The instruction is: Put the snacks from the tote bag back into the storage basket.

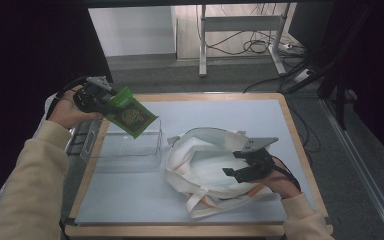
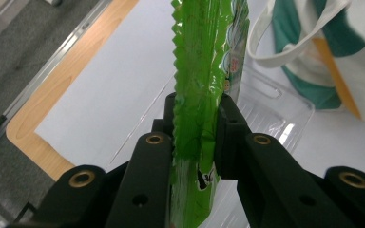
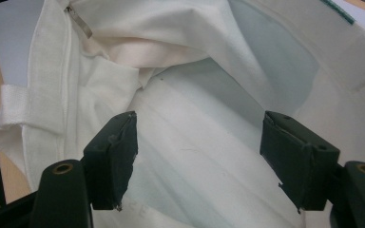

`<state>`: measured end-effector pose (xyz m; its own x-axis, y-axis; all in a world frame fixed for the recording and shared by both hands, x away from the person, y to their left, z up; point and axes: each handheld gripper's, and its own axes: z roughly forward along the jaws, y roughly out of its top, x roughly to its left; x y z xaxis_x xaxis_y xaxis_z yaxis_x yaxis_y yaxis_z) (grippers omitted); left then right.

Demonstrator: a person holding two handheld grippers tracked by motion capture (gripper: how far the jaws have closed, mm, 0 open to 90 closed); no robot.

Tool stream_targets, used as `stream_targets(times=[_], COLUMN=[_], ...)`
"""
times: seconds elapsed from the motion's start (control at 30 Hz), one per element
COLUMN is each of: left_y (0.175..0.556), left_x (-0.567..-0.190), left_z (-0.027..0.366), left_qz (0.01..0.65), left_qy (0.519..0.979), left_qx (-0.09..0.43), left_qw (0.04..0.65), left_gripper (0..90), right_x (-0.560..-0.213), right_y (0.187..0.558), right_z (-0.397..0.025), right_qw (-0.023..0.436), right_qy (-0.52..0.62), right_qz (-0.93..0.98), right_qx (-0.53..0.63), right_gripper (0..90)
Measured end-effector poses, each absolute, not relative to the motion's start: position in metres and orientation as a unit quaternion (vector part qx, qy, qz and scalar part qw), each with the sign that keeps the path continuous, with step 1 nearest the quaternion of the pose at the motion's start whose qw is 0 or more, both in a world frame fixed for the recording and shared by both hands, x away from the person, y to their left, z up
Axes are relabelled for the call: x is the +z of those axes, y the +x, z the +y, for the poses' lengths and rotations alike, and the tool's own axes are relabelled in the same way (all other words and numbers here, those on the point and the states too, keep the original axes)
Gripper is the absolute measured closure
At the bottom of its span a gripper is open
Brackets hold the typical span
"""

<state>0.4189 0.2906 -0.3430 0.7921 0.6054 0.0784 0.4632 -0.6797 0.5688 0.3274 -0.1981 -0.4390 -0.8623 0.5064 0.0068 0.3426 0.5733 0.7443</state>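
A green packet is held by the left gripper above a clear box at the left, while the right gripper is set inside the white bag.

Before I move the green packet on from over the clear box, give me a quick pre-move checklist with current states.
1. left gripper clamped on green packet: ok.
2. Packet lifted off the table: ok.
3. Clear box empty: ok, nothing seen inside.
4. right gripper open inside the tote bag: ok.
5. Bag mouth held wide: ok, the inside shows.
6. Grip firm enough to last the move: cannot tell.
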Motion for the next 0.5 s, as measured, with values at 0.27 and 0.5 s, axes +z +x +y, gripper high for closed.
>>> stream_targets(times=[0.27, 0.5], left_y=[0.428, 0.434], left_x=[-0.355, -0.365], left_z=[0.289, 0.287], left_qz=[0.293, 0.283], left_qy=[0.914, 0.923], left_qx=[0.12, 0.112], left_qw=[0.253, 0.236], left_gripper=[79.1, 79.0], right_x=[-0.44, -0.442], right_y=[0.328, 0.329], right_z=[-0.199, -0.199], right_qw=[0.106, 0.105], right_qy=[0.244, 0.245], right_qz=[0.881, 0.881], right_qx=[0.393, 0.39], right_gripper=[28.4, 28.3])
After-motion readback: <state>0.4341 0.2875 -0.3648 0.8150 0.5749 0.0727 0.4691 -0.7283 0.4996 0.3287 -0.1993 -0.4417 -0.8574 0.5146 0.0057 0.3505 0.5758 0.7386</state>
